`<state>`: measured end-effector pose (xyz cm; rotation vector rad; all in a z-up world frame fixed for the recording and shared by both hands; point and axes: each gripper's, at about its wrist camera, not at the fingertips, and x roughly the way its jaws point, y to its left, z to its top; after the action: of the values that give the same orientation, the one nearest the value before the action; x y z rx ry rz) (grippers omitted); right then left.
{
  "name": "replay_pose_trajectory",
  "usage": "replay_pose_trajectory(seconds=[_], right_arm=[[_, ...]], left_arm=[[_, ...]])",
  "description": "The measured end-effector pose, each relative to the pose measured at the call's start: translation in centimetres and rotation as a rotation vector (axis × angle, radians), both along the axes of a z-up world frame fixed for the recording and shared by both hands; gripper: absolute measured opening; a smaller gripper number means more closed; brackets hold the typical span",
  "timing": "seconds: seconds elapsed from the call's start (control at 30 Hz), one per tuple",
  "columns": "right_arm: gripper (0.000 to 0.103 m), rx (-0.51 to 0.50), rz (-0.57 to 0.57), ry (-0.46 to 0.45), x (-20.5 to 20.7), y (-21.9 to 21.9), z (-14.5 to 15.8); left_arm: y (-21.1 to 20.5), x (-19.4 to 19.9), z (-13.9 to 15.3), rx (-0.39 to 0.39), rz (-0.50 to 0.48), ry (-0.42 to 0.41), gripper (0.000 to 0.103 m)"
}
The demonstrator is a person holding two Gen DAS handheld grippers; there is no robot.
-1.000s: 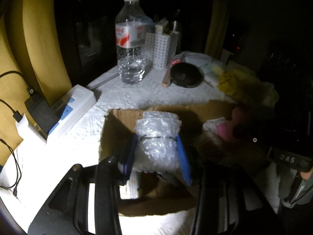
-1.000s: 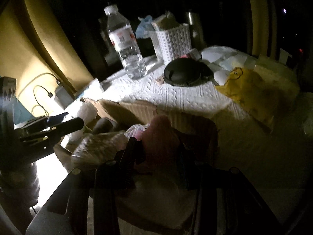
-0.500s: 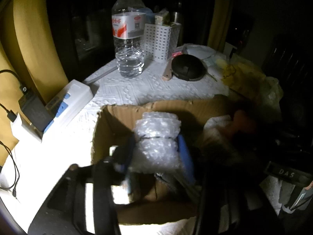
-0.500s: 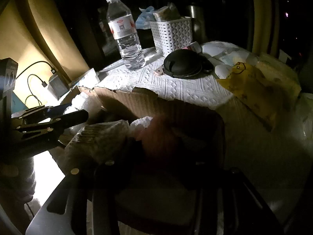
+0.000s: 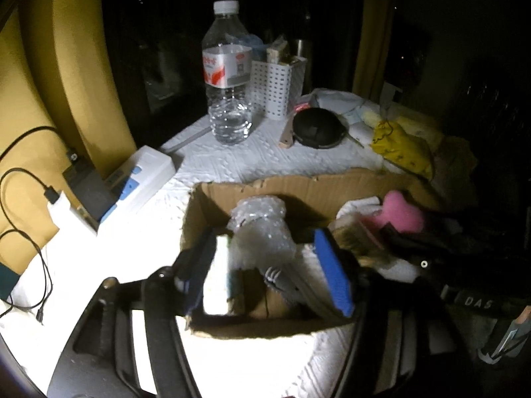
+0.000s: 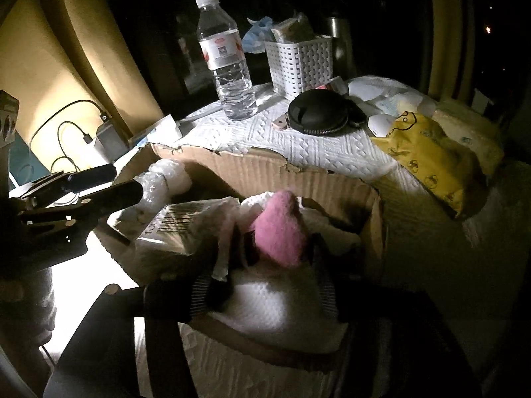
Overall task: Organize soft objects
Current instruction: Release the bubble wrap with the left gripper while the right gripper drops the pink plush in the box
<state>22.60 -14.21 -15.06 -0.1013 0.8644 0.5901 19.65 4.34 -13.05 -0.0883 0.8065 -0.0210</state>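
Note:
An open cardboard box (image 5: 298, 182) stands on the white cloth-covered table. Inside it a roll of bubble wrap (image 5: 262, 229) leans at the far left. My left gripper (image 5: 265, 265) is over the box, its blue pads (image 5: 332, 275) spread to either side of the roll; its jaws are opening and stand clear of the wrap. A pink plush toy (image 6: 282, 229) rests on white cloth (image 6: 275, 305) in the right part of the box (image 6: 252, 165). My right gripper (image 6: 282, 248) straddles the toy, and its jaws are opening too. A barcoded white packet (image 6: 172, 229) lies beside the toy.
Behind the box stand a water bottle (image 5: 229, 76), a white perforated basket (image 5: 277, 86) and a round black case (image 5: 317, 127). A yellow bag (image 5: 401, 149) lies at the right. A power strip (image 5: 136, 179) with chargers and cables sits at the left edge.
Both grippers' jaws have spread. The bubble wrap, squeezed between the left pads before, now sits loose and lower in the box. The pink toy has come out from the right fingers' grip.

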Motion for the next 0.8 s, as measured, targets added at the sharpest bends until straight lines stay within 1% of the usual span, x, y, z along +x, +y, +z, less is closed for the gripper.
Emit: replay_pose_trajectory(seconds=[0.13, 0.8], right_arm=[[0.063, 0.0, -0.001, -0.007, -0.8, 0.0, 0.4], [0.064, 0.012, 0.002, -0.083, -5.6, -0.9, 4.0]], left_arm=[[-0.2, -1.0, 0.6, -0.005, -0.002, -0.012, 0.069], [-1.3, -6.7, 4.1, -0.009, -0.006, -0.086, 0.069]])
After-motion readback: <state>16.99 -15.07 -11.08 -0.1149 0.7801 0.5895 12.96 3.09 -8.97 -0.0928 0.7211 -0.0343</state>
